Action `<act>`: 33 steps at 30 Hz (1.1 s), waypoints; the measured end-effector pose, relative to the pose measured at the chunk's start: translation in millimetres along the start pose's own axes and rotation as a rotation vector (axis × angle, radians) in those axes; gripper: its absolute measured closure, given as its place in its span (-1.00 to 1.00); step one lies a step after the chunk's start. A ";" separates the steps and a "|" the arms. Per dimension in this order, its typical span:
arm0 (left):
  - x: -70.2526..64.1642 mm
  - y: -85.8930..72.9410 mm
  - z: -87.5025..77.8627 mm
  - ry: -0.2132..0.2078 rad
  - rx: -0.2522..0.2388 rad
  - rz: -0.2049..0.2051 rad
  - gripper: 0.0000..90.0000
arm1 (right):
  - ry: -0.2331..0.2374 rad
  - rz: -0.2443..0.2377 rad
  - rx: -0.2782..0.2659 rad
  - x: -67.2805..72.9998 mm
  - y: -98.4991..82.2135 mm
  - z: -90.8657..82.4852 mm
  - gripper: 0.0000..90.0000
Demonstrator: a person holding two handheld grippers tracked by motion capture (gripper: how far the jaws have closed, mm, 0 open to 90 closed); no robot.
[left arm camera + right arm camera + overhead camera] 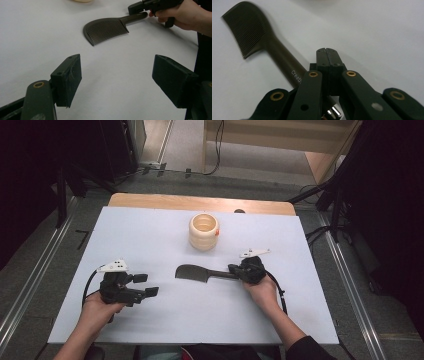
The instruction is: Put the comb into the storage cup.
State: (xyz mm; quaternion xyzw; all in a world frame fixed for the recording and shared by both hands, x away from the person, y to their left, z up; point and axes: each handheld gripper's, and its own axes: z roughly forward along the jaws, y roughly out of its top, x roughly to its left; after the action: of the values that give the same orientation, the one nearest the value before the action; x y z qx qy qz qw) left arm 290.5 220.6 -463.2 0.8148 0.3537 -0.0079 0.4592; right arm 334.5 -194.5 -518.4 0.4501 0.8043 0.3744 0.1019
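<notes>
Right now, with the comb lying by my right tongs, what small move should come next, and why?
Probably open the right tongs. They are shut pad to pad, and the handle of the comb runs beside and under them, not between the pads, so it seems ungripped.

The counter (150,230) is flat and white, with a strip of light wood along its far edge. A dark comb (192,272) lies flat near the middle, its teeth end to the left and its handle to the right. Behind it, a bit farther back, stands a cream cup (203,232) with bumpy rings. Comb and cup are apart.
</notes>
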 end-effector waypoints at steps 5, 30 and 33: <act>-0.4 0.1 0.0 0.003 0.003 0.001 -0.46 | 0.006 -0.024 0.012 2.8 -2.5 -3.3 0.94; -0.6 -0.1 -0.2 -0.001 0.002 0.002 -0.46 | 0.059 -0.045 0.026 17.8 -11.9 -9.5 0.93; -0.4 -0.1 -0.3 0.001 0.001 0.001 -0.46 | 0.050 -0.044 0.013 16.1 -9.9 -13.4 0.91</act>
State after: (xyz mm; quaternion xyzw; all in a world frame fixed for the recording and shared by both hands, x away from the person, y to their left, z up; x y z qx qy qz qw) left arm 290.0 220.6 -463.0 0.8152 0.3534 -0.0073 0.4587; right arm 312.1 -191.5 -513.2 0.4234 0.8186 0.3781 0.0871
